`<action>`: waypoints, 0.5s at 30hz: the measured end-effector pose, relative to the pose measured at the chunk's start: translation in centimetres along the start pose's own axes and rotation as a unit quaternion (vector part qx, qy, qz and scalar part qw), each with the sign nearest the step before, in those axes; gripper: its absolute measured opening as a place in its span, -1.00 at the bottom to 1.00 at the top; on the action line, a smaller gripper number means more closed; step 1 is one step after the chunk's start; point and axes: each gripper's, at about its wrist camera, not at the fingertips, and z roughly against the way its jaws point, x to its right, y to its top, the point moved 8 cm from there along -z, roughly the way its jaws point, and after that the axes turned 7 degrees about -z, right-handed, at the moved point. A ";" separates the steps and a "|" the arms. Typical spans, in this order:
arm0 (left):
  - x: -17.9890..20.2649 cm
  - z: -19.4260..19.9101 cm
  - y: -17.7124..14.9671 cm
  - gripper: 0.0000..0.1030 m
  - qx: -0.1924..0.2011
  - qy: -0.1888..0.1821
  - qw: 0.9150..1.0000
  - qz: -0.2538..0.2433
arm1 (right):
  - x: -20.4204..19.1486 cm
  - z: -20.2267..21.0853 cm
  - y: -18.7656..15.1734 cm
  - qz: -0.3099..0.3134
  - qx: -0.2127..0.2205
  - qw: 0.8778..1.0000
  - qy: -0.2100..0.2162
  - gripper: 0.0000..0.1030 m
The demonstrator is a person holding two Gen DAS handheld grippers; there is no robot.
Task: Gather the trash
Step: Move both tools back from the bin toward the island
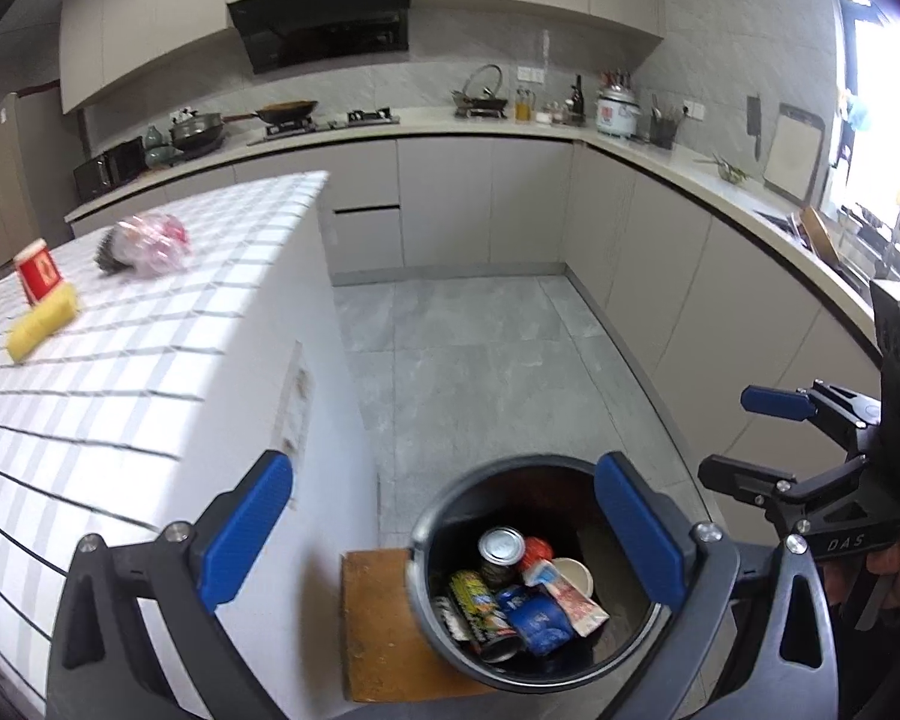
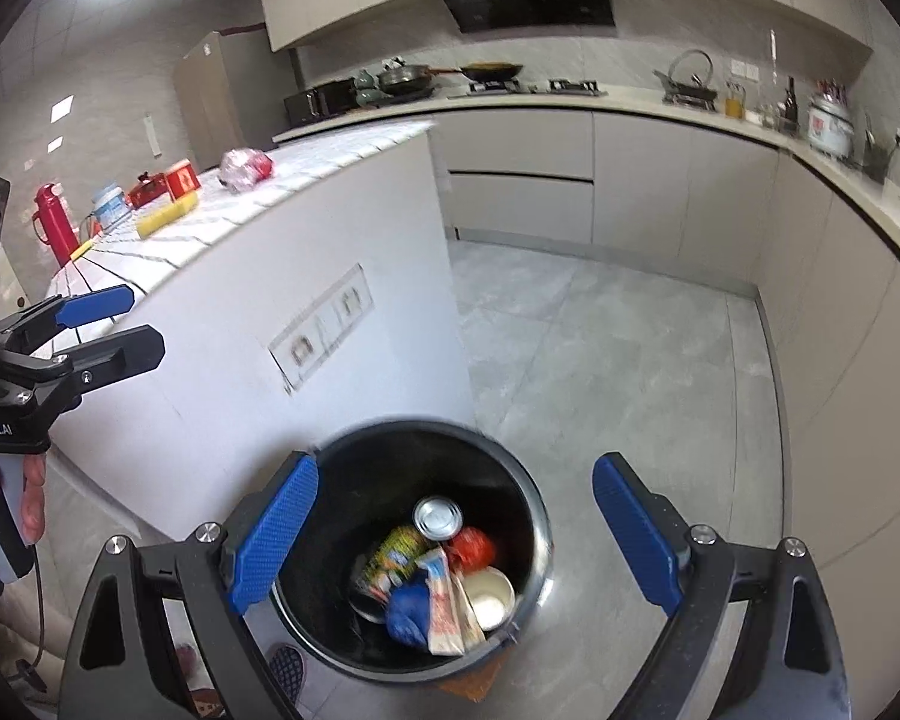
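Observation:
A black round trash bin [image 1: 444, 510] stands on the floor by the tiled island, seen from above in both views [image 2: 528, 498]. Inside lie a tin can [image 1: 501, 546], a blue crumpled wrapper [image 1: 537, 621], a snack packet [image 2: 447, 606] and a paper cup [image 2: 489, 597]. My left gripper [image 1: 444, 534] is open and empty above the bin. My right gripper [image 2: 456, 534] is open and empty above it too. On the island lie a crumpled plastic bag [image 1: 150, 243], a red paper cup [image 1: 39, 270] and a yellow roll [image 1: 45, 321].
The white tiled island [image 1: 150, 390] fills the left. A wooden board [image 1: 384, 624] lies under the bin. Grey floor [image 1: 480, 360] stretches to the cabinets. A red thermos [image 2: 54, 228], a tub [image 2: 111, 204] and a red box [image 2: 150, 189] stand further along the island.

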 end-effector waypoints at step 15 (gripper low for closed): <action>-17.0 1.5 2.6 0.97 0.017 0.026 0.999 0.015 | -14.6 -3.8 10.8 0.032 0.025 0.999 -0.009 0.83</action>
